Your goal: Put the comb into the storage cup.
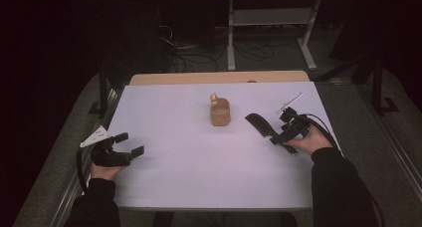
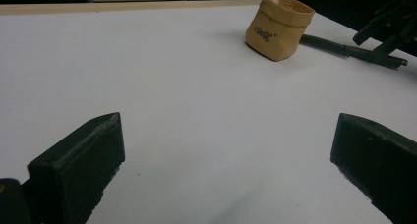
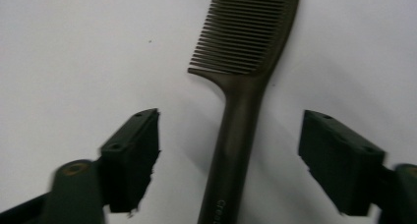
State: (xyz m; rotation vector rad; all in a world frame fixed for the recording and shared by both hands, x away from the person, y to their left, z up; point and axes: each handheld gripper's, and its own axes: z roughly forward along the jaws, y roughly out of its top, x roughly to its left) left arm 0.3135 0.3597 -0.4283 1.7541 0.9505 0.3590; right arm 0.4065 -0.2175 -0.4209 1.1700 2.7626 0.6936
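Black comb [image 3: 241, 86] lies flat on the white table [image 1: 189, 162], right of the tan pouch [image 1: 220, 112]. Right gripper [image 3: 228, 160] straddles its handle, jaws apart, pads not touching. Left gripper [image 1: 130, 143] rests wide open, well apart.

A white-topped table with a wooden far edge [image 1: 164, 137] is carrying a small tan paper-like pouch [image 1: 220, 112] and a dark plastic comb [image 1: 260, 124], its handle lying between the right tool's jaws.

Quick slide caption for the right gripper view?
Right gripper fingers open astride a dark comb's handle on the white table.
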